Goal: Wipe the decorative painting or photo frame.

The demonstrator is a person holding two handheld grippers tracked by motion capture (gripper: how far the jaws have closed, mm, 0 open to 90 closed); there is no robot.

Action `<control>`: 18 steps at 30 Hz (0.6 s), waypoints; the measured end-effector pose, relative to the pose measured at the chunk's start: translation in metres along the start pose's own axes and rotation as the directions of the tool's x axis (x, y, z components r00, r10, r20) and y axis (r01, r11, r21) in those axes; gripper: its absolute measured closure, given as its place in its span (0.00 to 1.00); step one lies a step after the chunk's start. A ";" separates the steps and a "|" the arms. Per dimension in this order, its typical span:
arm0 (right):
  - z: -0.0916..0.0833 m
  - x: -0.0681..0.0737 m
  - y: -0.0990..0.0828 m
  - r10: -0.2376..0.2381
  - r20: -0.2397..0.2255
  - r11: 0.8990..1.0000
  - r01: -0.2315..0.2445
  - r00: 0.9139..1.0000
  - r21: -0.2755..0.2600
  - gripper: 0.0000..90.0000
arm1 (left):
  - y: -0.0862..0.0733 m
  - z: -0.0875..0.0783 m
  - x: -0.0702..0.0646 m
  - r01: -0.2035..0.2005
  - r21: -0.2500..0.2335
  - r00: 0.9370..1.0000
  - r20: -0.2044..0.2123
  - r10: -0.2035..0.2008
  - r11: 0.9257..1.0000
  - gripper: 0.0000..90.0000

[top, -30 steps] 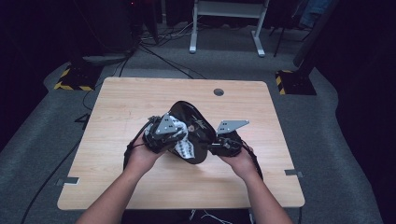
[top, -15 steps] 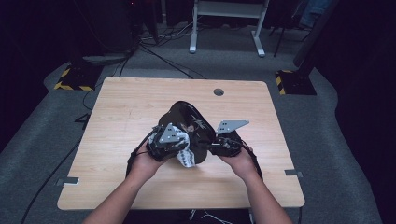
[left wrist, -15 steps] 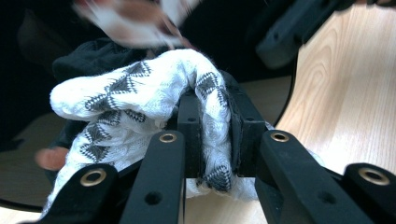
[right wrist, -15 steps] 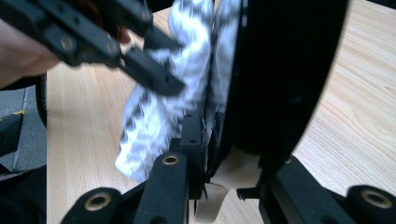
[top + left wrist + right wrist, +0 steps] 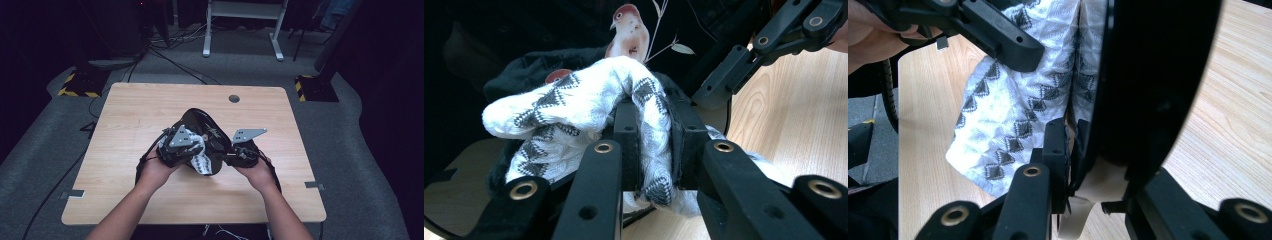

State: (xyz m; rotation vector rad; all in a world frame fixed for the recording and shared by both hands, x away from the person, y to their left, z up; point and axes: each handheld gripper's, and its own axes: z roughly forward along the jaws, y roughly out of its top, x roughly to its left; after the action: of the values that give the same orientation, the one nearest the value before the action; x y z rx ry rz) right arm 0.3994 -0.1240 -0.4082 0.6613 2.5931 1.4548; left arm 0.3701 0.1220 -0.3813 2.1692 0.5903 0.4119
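A plate (image 5: 202, 125) stands tilted over the middle of the desk (image 5: 125, 115), nearer its front edge than its back edge. A cloth (image 5: 200, 159) lies against the plate's lower part. The left gripper (image 5: 192, 152) is at the plate's left side, clamped on the cloth; the right gripper (image 5: 227, 155) is at its right rim, clamped on the plate. A round hole (image 5: 234, 98) sits near the back edge, behind the plate.
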 end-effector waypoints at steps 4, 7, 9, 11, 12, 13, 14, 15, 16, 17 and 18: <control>0.000 0.000 0.000 0.004 -0.001 1.000 -0.004 1.000 -0.001 0.87 | -0.016 0.011 -0.001 0.024 0.016 0.999 0.033 -0.024 1.000 0.86; 0.000 0.000 0.000 0.006 -0.001 1.000 -0.006 1.000 -0.001 0.87 | -0.028 0.019 -0.003 0.042 0.034 0.998 0.048 -0.044 0.999 0.86; 0.000 0.000 0.000 0.006 0.000 1.000 -0.006 1.000 -0.001 0.87 | -0.033 0.023 -0.004 0.046 0.045 0.997 0.055 -0.049 0.998 0.86; 0.000 0.000 0.000 0.007 -0.001 1.000 -0.007 1.000 -0.002 0.87 | -0.038 0.026 -0.004 0.058 0.050 0.996 0.063 -0.062 0.997 0.86; 0.000 0.000 0.000 0.007 -0.001 1.000 -0.007 1.000 -0.002 0.87 | -0.039 0.026 -0.003 0.065 0.046 0.995 0.070 -0.068 0.997 0.86; 0.000 0.000 0.000 0.007 -0.001 1.000 -0.007 1.000 -0.002 0.87 | -0.038 0.026 -0.003 0.069 0.048 0.995 0.072 -0.072 0.996 0.86; 0.000 0.000 0.000 0.008 -0.001 1.000 -0.008 1.000 -0.002 0.87 | -0.036 0.025 -0.002 0.065 0.052 0.995 0.069 -0.068 0.997 0.86; 0.000 -0.001 0.000 0.009 0.000 1.000 -0.009 1.000 -0.002 0.87 | -0.035 0.024 -0.002 0.063 0.052 0.996 0.067 -0.066 0.997 0.86; 0.000 -0.001 0.000 0.009 0.000 1.000 -0.009 1.000 -0.002 0.87 | -0.032 0.022 -0.001 0.061 0.046 0.996 0.066 -0.064 0.997 0.86; 0.000 -0.001 0.000 0.011 -0.002 1.000 -0.011 1.000 -0.003 0.87 | -0.028 0.020 0.000 0.064 0.033 0.996 0.064 -0.066 0.997 0.86; 0.000 -0.001 0.000 0.011 -0.003 1.000 -0.011 1.000 -0.003 0.87 | -0.023 0.016 0.002 0.061 0.022 0.996 0.066 -0.063 0.998 0.86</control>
State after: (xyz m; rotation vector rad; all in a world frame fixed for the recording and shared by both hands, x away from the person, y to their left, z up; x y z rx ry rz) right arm 0.4003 -0.1244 -0.4083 0.6754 2.5924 1.4640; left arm 0.3732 0.1257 -0.4091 2.1692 0.6256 0.3002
